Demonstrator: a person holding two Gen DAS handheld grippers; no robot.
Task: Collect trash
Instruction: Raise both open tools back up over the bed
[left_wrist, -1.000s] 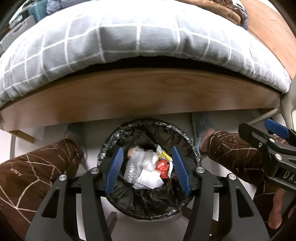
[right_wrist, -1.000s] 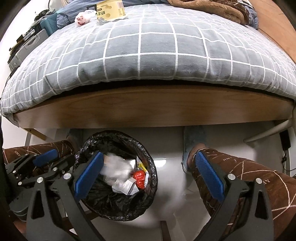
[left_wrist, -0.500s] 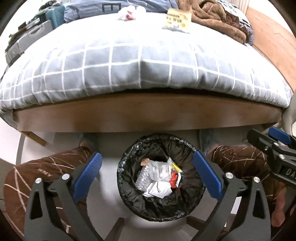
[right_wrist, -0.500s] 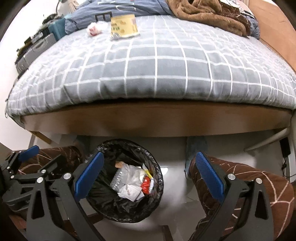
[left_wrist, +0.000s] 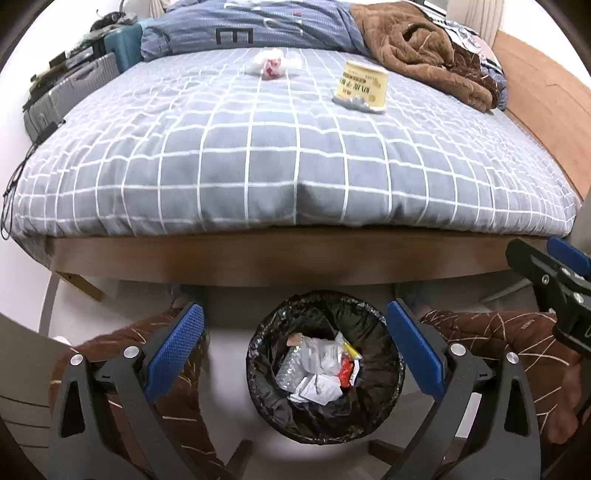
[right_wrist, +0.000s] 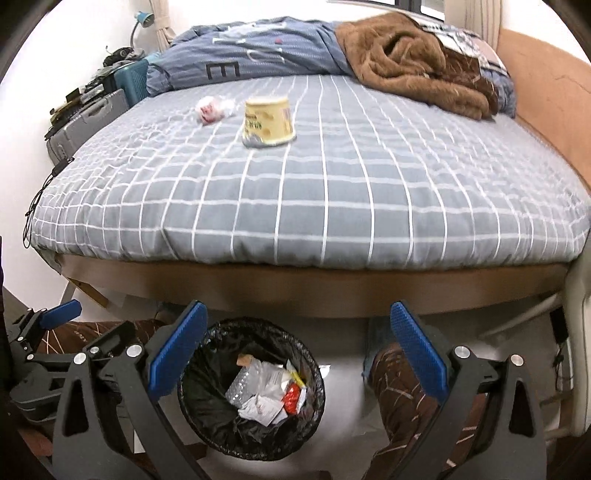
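Note:
A black-lined trash bin (left_wrist: 384, 373) (right_wrist: 199, 410) stands on the floor in front of the bed, holding wrappers and paper. On the grey checked bedspread (left_wrist: 258, 155) (right_wrist: 332, 192) lie a yellow cup (left_wrist: 362, 85) (right_wrist: 269, 122) on its side and a crumpled white and red wrapper (left_wrist: 272, 65) (right_wrist: 213, 108) to its left. My left gripper (left_wrist: 295, 352) is open and empty above the bin. My right gripper (right_wrist: 295, 352) is open and empty, just right of the bin.
A brown blanket (left_wrist: 424, 48) (right_wrist: 413, 62) and blue duvet (left_wrist: 240, 26) are heaped at the bed's far end. Grey cases (left_wrist: 70, 96) stand left of the bed. The person's brown-trousered legs (left_wrist: 491, 339) (right_wrist: 402, 391) flank the bin. A wooden bed frame (left_wrist: 277, 258) runs across.
My left gripper opened wide from a narrow gap over the bin. Both grippers rose and tilted up, so the bed top, the cup and the wrapper came into view.

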